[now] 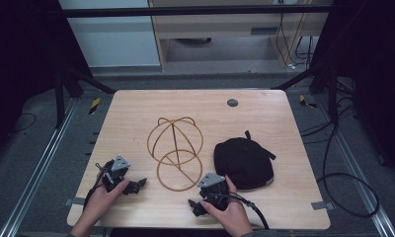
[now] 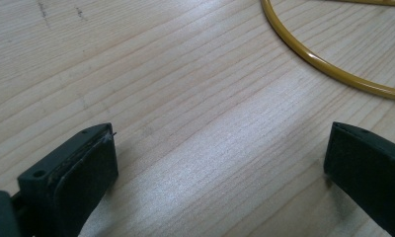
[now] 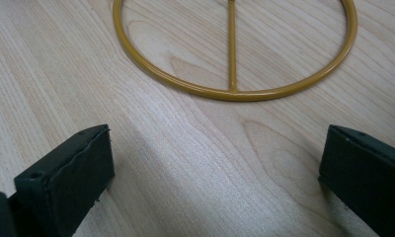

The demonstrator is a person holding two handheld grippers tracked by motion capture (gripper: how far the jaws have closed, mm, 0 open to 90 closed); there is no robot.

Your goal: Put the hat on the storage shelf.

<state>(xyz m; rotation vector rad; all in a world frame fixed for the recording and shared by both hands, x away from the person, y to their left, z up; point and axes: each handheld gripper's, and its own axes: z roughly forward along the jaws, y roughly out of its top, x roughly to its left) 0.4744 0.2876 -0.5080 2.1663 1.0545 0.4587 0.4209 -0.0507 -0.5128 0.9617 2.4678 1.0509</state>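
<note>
- Between the wide-apart jaws of the right gripper (image 3: 215,173) lies bare table (image 3: 195,163); the left gripper (image 2: 220,173) gapes likewise, nothing held.
- Best to approach the wire stand (image 1: 175,153) low, squaring up on its base ring (image 3: 235,94) at upper centre.
- Mustard-yellow, thin, glossy; black cap (image 1: 244,162) sits just right of it.

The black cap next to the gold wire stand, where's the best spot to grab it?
Probably the brim edge of the black cap, at its near right. It is thin and flat, so two jaws can pinch it, while the crown is a wide soft dome. The right hand-held gripper, open beside it, could come in low from the table's near edge.
</note>
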